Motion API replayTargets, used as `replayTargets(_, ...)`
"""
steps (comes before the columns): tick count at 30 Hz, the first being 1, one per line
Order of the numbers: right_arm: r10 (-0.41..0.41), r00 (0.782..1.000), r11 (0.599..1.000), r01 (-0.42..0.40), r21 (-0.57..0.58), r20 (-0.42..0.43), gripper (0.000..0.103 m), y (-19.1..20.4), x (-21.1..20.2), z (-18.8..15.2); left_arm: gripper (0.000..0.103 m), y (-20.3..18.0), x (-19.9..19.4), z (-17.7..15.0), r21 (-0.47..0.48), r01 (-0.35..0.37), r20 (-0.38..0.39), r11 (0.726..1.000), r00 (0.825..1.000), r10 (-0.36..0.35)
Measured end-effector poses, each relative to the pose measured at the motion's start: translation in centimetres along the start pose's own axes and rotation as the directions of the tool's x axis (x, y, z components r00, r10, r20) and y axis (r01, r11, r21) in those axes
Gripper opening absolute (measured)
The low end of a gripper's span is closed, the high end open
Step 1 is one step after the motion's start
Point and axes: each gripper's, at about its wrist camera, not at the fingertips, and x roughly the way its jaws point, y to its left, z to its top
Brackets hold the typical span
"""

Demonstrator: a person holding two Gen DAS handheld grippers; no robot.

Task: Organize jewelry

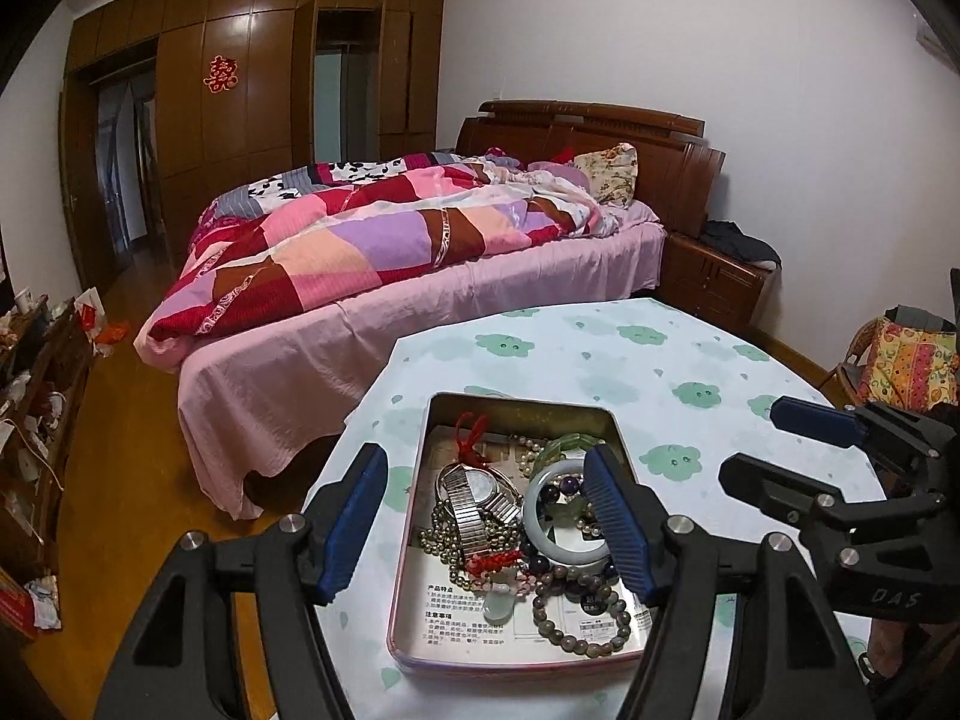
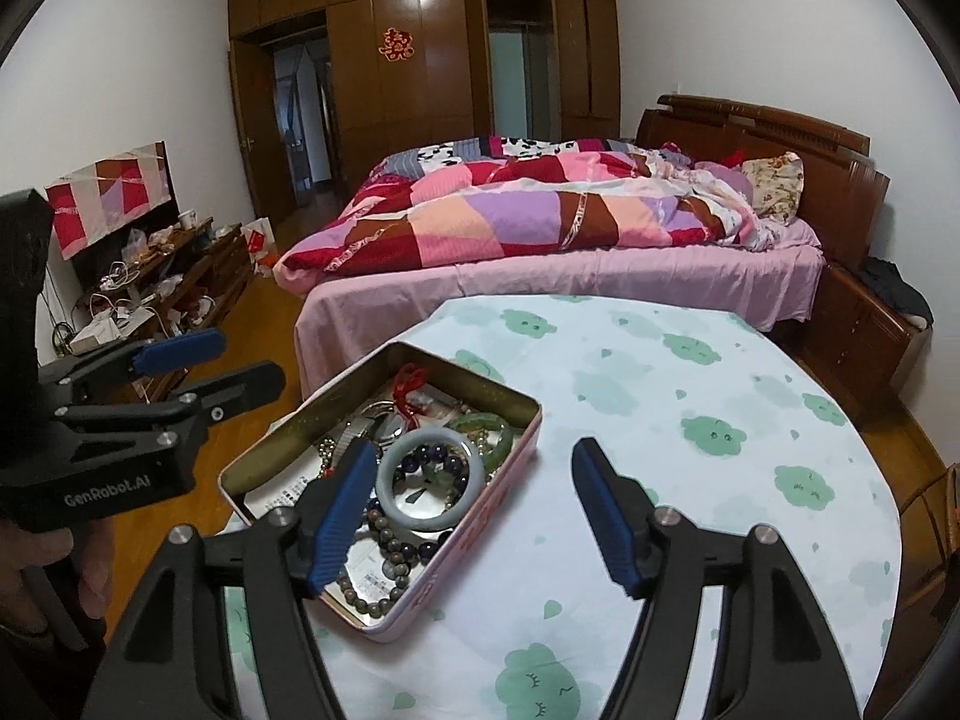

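Note:
An open pink tin box (image 1: pixel 414 540) (image 2: pixel 480 516) sits on the table, full of jewelry. Inside lie a silver watch (image 1: pixel 477 495), a pale jade bangle (image 1: pixel 555 531) (image 2: pixel 432 474), a green bracelet (image 1: pixel 564 444) (image 2: pixel 486 426), a red knotted cord (image 1: pixel 471 432) (image 2: pixel 408 390) and several bead bracelets (image 1: pixel 579 612) (image 2: pixel 390 564). My left gripper (image 1: pixel 486 516) is open and empty, hovering above the box. My right gripper (image 2: pixel 474 510) is open and empty, over the box's right edge. Each gripper also shows in the other's view, the right gripper (image 1: pixel 780 444) and the left gripper (image 2: pixel 234 360).
The round table (image 2: pixel 690 420) has a white cloth with green cloud prints. A bed (image 1: pixel 390 252) with a patchwork quilt stands behind it. A nightstand (image 1: pixel 714 276) is at the right, a cluttered low cabinet (image 2: pixel 168 288) at the left, a wardrobe (image 2: pixel 432 60) at the back.

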Motion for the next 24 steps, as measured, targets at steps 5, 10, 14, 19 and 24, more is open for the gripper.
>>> replayTargets(5, -0.001, 1.0, 1.0, 0.001, 0.005, 0.006, 0.072, -0.03, -0.17, 0.05, 0.068, 0.04, -0.11, -0.04, -0.002, 0.0, -0.002, 1.0, 1.0, 0.0)
replayTargets(10, -0.001, 1.0, 1.0, 0.001, 0.002, 0.007, 0.073, -0.08, -0.17, 0.08, 0.068, 0.14, -0.11, -0.07, -0.006, -0.003, -0.003, 1.0, 1.0, 0.003)
replayTargets(14, 0.001, 1.0, 1.0, -0.001, 0.003, 0.007, 0.073, 0.0, -0.27, 0.01, 0.068, 0.23, -0.1, -0.08, -0.007, -0.003, -0.001, 1.0, 1.0, 0.003)
replayTargets(19, 0.002, 1.0, 1.0, -0.002, 0.004, 0.008, 0.074, 0.04, -0.29, 0.0, 0.068, 0.24, -0.13, -0.07, -0.006, -0.006, -0.003, 1.0, 1.0, 0.006)
replayTargets(24, 0.002, 1.0, 1.0, -0.002, 0.004, 0.007, 0.075, 0.02, -0.29, 0.04, 0.068, 0.53, -0.15, -0.09, -0.007, -0.009, -0.004, 1.0, 1.0, 0.009)
